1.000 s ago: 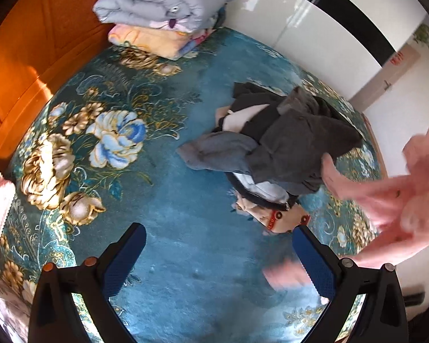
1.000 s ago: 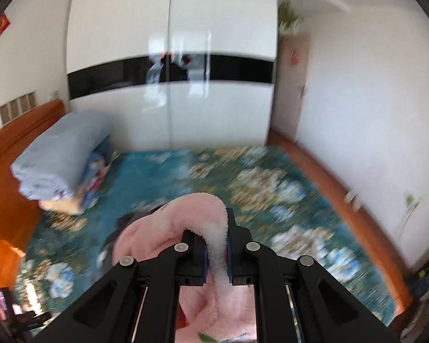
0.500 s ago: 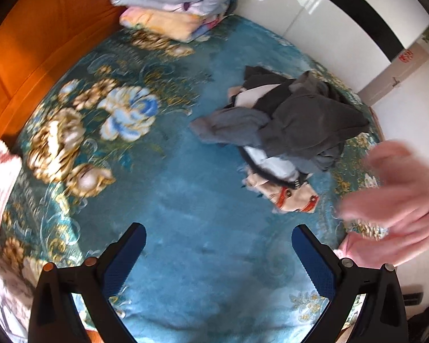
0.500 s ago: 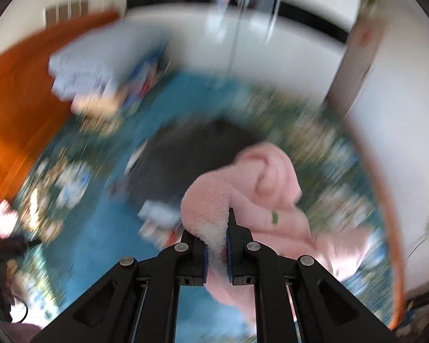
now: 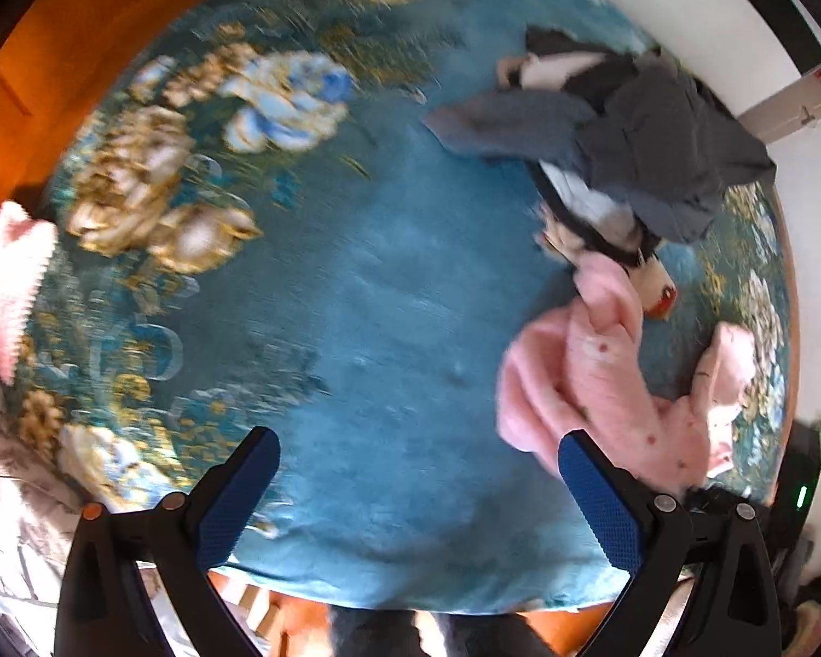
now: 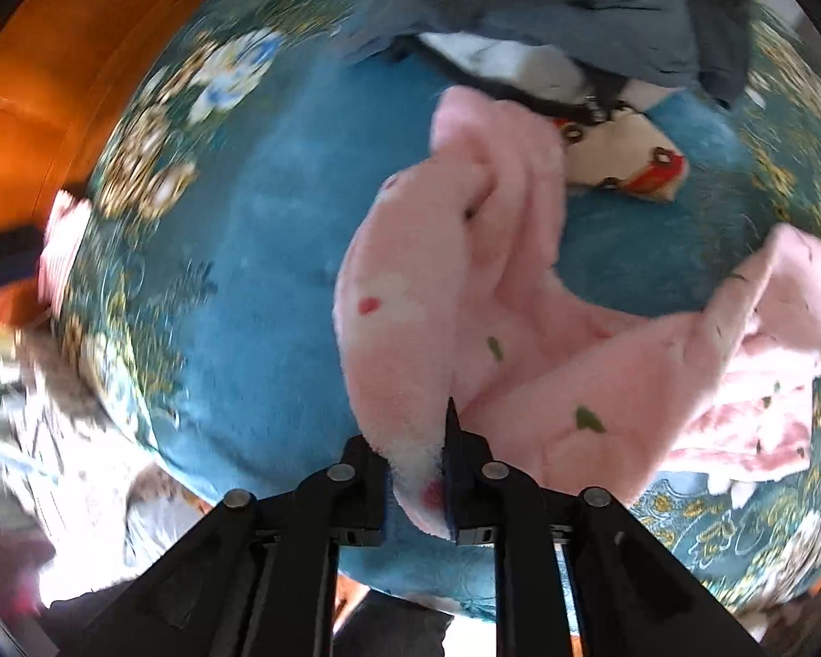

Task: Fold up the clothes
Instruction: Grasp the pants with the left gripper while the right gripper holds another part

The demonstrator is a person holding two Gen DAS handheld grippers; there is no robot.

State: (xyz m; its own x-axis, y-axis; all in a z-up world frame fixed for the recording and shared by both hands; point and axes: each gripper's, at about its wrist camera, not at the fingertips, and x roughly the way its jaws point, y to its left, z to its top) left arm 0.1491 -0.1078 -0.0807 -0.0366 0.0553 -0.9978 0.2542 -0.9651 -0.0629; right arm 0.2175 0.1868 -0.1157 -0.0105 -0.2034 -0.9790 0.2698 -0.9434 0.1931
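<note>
- Left wrist view: the left gripper [image 5: 418,493] hangs over the bed [image 5: 356,301] with its blue-padded fingers [image 5: 235,498] spread wide and nothing between them.
- The pink fleece garment [image 5: 591,383] lies crumpled on the teal floral bedspread near the bed's right edge, just beyond the right-hand finger.
- A pile of dark and grey clothes [image 5: 646,137] sits toward the far right corner of the bed, its near end touching the pink fleece garment.
- A pink knitted piece [image 5: 5,284] lies at the bed's left edge, against the orange wooden headboard [image 5: 55,55].
- Right wrist view: the right gripper [image 6: 418,471] is clamped on a white-lined edge of the pink fleece garment [image 6: 465,284], jaws pressed close on the fabric.
- From that grip the garment spreads across the bed [image 6: 257,274] toward its right edge, in loose folds.
- The pile of dark and grey clothes [image 6: 574,11] lies at the far side, a cream piece with red trim [image 6: 624,164] poking out beside the fleece.
</note>
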